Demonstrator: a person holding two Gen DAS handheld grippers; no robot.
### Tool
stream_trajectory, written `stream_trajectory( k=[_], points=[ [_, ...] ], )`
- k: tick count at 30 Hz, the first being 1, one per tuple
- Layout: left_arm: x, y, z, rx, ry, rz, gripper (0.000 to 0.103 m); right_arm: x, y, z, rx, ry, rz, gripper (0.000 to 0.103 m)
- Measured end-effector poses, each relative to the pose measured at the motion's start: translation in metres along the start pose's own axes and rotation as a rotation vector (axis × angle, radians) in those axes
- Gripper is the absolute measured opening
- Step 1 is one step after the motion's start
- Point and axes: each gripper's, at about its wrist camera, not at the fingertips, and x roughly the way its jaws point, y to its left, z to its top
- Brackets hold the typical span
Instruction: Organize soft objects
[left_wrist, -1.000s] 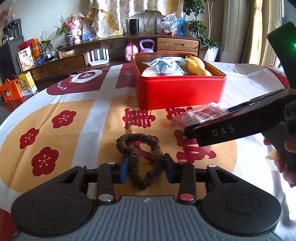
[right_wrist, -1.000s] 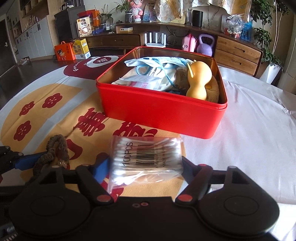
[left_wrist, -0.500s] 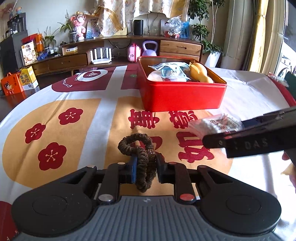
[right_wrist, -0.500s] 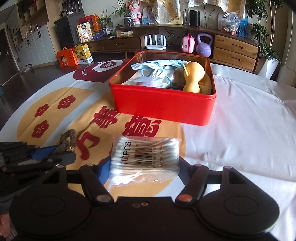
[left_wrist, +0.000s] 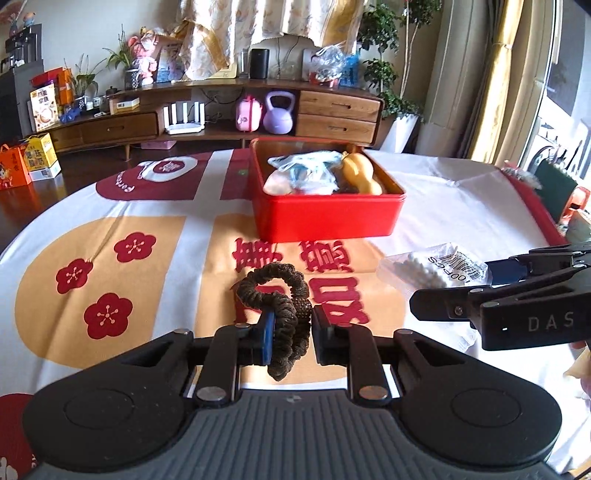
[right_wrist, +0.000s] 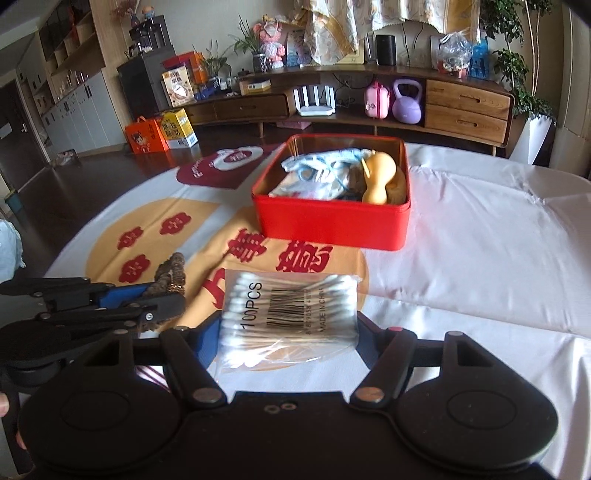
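My left gripper (left_wrist: 292, 334) is shut on a brown hair scrunchie (left_wrist: 280, 295) and holds it above the tablecloth; the scrunchie also shows in the right wrist view (right_wrist: 168, 275). My right gripper (right_wrist: 290, 326) is shut on a clear bag of cotton swabs (right_wrist: 290, 306), which also shows in the left wrist view (left_wrist: 432, 267). The right gripper (left_wrist: 491, 291) is to the right of the left one. A red tin box (left_wrist: 327, 218) stands ahead of both, and in the right wrist view (right_wrist: 332, 225) it holds a blue face mask (right_wrist: 321, 170) and a yellow gourd toy (right_wrist: 378, 177).
The round table wears a white cloth (right_wrist: 480, 240) with an orange and red print (left_wrist: 122, 251). A wooden sideboard (right_wrist: 461, 107) with a purple kettlebell (right_wrist: 406, 103) stands behind the table. Gift boxes (right_wrist: 159, 133) sit on the floor at the left.
My left gripper has shut on the scrunchie and lifted it off the cloth. Both grippers have risen and pulled back from the red box; the right still holds the swab bag.
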Motion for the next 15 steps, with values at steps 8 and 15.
stream_trajectory(
  k=[8, 15],
  points=[
    [-0.034, -0.013, 0.023, -0.007, -0.001, -0.067, 0.02, -0.042, 0.005, 0.012, -0.01, -0.046, 0.025, 0.071],
    [-0.058, -0.027, 0.05, 0.022, -0.036, -0.094, 0.02, -0.072, 0.003, 0.026, -0.028, -0.102, 0.019, 0.071]
  ],
)
